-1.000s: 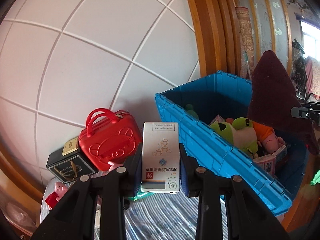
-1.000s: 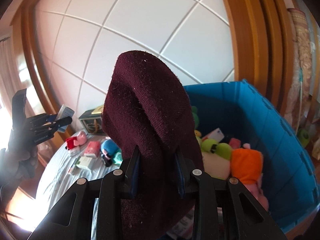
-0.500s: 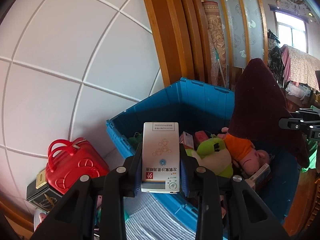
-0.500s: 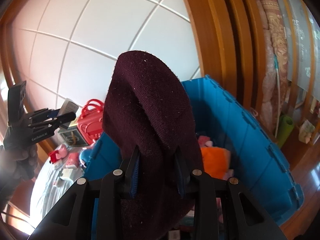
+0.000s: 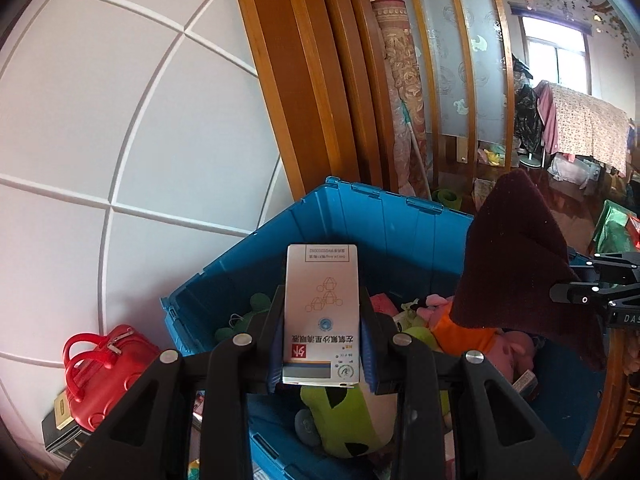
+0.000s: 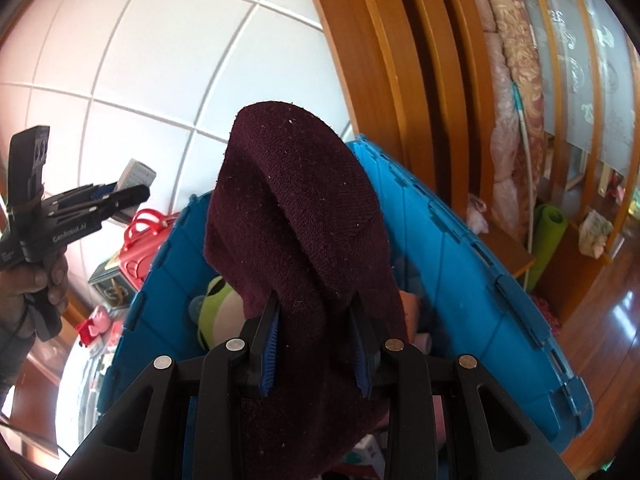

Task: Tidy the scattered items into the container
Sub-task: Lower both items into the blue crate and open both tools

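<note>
The left gripper (image 5: 322, 344) squeezes a white box (image 5: 321, 314) over the blue bin (image 5: 384, 220) full of soft toys (image 5: 340, 416).

Left gripper (image 5: 322, 344): lower centre of its frame, jaws clamped on a white box (image 5: 321, 316). Right gripper (image 6: 316, 344): lower centre, jaws clamped on maroon cloth (image 6: 296, 216). A hand (image 6: 28, 292) grips the left gripper's handle, left edge.
</note>
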`<state>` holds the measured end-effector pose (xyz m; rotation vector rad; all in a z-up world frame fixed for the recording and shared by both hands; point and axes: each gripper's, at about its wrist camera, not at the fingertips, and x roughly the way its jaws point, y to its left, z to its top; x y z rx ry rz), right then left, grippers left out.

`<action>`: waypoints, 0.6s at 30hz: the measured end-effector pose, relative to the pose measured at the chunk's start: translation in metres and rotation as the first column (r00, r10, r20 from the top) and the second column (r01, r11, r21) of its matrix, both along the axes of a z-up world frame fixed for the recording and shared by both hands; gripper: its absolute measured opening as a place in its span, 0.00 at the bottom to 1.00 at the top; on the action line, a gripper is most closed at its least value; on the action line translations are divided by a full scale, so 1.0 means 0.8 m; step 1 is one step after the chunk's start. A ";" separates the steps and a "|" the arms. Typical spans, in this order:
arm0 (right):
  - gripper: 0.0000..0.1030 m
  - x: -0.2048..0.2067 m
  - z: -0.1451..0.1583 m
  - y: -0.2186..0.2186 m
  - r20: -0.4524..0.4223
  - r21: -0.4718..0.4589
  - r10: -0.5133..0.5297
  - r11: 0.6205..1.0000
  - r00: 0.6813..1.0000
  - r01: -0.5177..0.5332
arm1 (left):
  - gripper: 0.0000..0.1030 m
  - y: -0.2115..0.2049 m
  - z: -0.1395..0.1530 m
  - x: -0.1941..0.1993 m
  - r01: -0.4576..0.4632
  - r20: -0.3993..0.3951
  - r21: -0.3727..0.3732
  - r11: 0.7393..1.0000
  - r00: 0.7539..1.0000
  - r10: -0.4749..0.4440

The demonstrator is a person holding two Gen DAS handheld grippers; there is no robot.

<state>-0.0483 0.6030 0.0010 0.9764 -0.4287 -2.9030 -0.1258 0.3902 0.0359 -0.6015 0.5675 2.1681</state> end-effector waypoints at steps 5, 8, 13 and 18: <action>0.40 -0.009 -0.003 0.007 -0.004 -0.001 -0.032 0.999 0.999 0.032 | 0.32 0.013 0.011 -0.018 0.016 0.043 0.059 0.998 0.999 -0.018; 0.97 -0.014 0.000 0.014 -0.023 -0.016 -0.063 0.998 0.998 0.063 | 1.00 0.011 0.016 -0.035 -0.055 0.082 0.088 0.995 0.995 0.048; 1.00 -0.027 0.001 0.006 -0.023 -0.005 -0.027 1.000 0.999 0.027 | 0.99 -0.023 0.008 -0.047 -0.115 0.095 0.091 0.989 0.990 0.106; 1.00 -0.037 -0.001 -0.008 -0.019 -0.008 0.007 1.000 1.000 -0.007 | 0.99 -0.067 -0.010 -0.046 -0.155 0.112 0.067 0.986 0.983 0.147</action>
